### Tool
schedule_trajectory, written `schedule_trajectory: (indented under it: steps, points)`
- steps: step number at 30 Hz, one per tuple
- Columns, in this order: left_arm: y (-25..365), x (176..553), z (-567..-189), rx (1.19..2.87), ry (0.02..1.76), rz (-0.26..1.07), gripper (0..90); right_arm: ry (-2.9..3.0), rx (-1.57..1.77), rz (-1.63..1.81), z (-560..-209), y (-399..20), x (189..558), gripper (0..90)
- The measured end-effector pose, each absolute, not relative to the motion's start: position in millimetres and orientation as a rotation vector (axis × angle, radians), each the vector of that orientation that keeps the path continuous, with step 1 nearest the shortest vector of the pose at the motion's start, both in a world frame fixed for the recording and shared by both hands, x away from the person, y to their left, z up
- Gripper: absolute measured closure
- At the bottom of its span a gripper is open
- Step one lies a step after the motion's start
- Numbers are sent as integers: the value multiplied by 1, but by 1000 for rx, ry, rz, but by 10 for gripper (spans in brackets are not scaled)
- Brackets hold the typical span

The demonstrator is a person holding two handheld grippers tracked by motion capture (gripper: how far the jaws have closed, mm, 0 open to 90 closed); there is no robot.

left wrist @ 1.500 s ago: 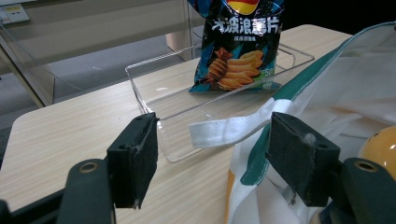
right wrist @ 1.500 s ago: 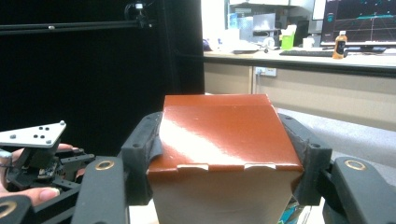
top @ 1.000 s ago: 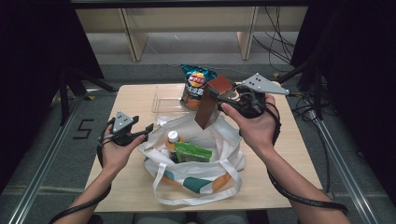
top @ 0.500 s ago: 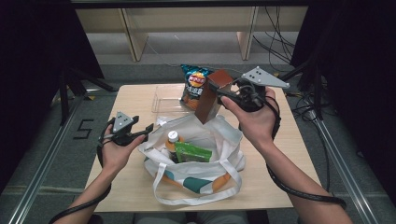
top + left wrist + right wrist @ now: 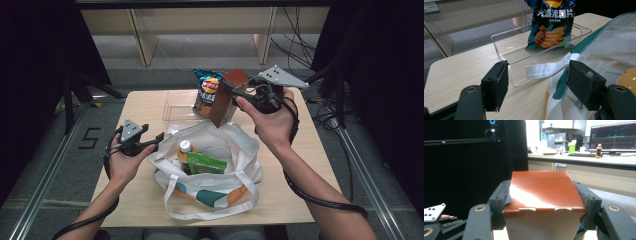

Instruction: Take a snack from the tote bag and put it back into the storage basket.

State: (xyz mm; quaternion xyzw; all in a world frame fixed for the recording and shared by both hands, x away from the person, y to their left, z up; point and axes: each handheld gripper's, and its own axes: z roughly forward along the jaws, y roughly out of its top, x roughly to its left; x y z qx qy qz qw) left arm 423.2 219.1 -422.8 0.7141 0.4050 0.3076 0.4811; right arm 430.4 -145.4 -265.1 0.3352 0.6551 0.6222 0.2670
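The brown box [image 5: 226,97], clamped tilted by the right hand-held gripper [image 5: 246,94] above the tote bag [image 5: 240,150], could slip out, while the left hand-held gripper [image 5: 155,138] is held wide open beside the bag, empty.

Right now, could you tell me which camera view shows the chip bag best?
The left gripper view: the chip bag stands close up in the clear tray, print legible. The high view shows it small, partly behind the brown box.

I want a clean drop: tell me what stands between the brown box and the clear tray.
The brown cardboard box in the right tongs hangs by the upright crisp bag, which occupies the clear plastic tray's right part.
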Motion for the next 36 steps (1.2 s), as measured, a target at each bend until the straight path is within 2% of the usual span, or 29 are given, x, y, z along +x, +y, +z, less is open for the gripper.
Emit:
schedule_trajectory:
  steps: [36]
  points:
    - [219,424,-423,1737,984,749,327,1740,957,1637,-259,-144,460,395]
